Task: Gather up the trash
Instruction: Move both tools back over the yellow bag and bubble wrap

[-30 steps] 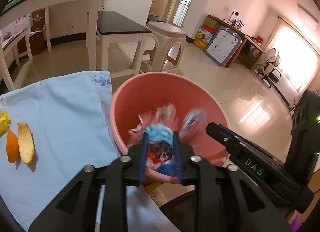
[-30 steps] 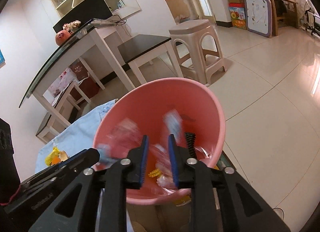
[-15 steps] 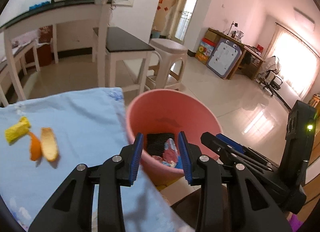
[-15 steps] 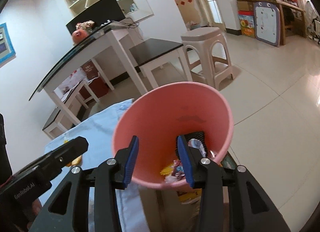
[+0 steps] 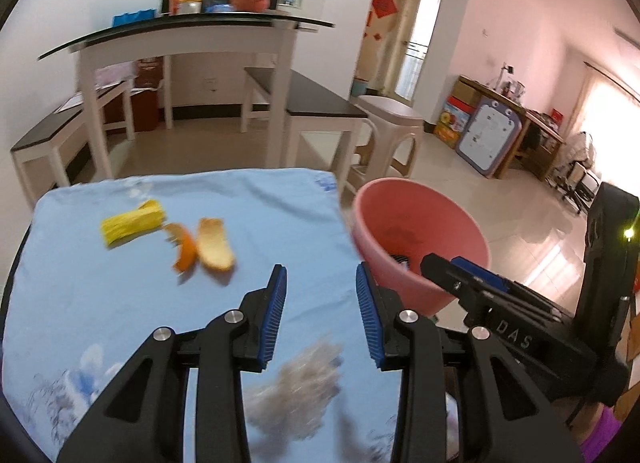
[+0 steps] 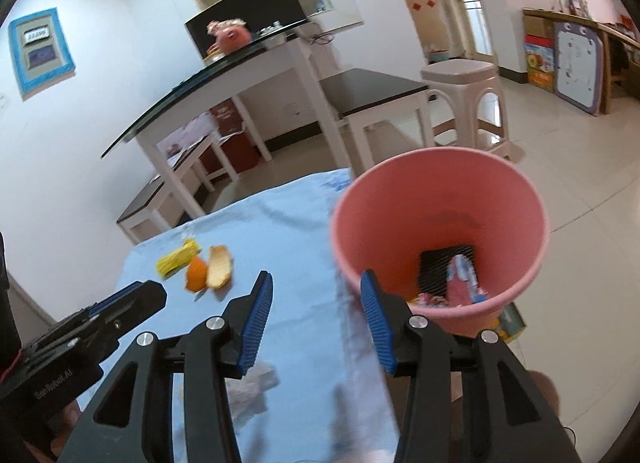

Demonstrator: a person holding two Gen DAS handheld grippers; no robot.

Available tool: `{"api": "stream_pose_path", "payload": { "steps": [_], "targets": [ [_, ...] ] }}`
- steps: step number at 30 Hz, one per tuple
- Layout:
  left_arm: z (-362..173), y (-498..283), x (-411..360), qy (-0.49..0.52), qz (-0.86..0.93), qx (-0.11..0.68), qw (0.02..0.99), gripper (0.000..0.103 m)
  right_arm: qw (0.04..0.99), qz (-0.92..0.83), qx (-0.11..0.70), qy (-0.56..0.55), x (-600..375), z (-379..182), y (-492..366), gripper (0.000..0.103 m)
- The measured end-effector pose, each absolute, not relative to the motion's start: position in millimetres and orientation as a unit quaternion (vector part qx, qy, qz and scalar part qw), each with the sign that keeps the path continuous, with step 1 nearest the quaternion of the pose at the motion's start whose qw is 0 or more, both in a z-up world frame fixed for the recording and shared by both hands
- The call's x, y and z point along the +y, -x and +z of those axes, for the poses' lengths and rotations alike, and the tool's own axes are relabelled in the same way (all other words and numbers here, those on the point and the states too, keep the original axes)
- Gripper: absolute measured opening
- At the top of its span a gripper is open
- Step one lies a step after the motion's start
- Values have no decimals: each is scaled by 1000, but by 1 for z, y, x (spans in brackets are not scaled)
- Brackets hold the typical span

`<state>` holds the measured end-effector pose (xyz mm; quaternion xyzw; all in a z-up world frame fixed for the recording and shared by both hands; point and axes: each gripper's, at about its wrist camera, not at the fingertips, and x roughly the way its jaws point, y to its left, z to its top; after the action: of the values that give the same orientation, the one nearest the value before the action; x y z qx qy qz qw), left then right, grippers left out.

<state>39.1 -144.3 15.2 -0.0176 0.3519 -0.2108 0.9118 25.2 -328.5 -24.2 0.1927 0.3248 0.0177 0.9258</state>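
Note:
A pink bin [image 5: 420, 239] stands off the right edge of the table with wrappers inside [image 6: 460, 279]. On the light blue cloth [image 5: 120, 303] lie a yellow corn husk piece [image 5: 132, 222] and orange peels [image 5: 214, 245]; they also show in the right wrist view [image 6: 178, 259] [image 6: 218, 267]. A crumpled grey-white scrap [image 5: 296, 387] lies close under the left gripper. My left gripper [image 5: 320, 295] is open and empty above the cloth. My right gripper [image 6: 316, 303] is open and empty, over the table edge beside the pink bin [image 6: 440, 223].
A glass-top white table [image 5: 188, 35], dark benches [image 5: 320, 99] and a beige plastic stool [image 5: 392, 127] stand beyond the table. The tiled floor [image 6: 580, 167] spreads to the right of the bin.
Both grippers opened and pulled back from over the bin toward the table. The trash they held now lies in the bin. The peels and corn husk came into fuller view.

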Motion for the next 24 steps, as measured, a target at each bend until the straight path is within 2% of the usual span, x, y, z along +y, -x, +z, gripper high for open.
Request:
{"api": "stream_pose_path", "payload": {
  "steps": [14,17,24],
  "targets": [
    [1,-12,-62,25,-164,343,925,36,929,67,331,-153,-241,-28,-13,46],
    [-3,-11,-43,35,-156,344,925,36,927,68,336,-152,-234,-30,-11,50],
    [-14,-18,-6,56,-131,353,925,36,926,60,340,-155,-236,-34,-2,54]
  ]
}}
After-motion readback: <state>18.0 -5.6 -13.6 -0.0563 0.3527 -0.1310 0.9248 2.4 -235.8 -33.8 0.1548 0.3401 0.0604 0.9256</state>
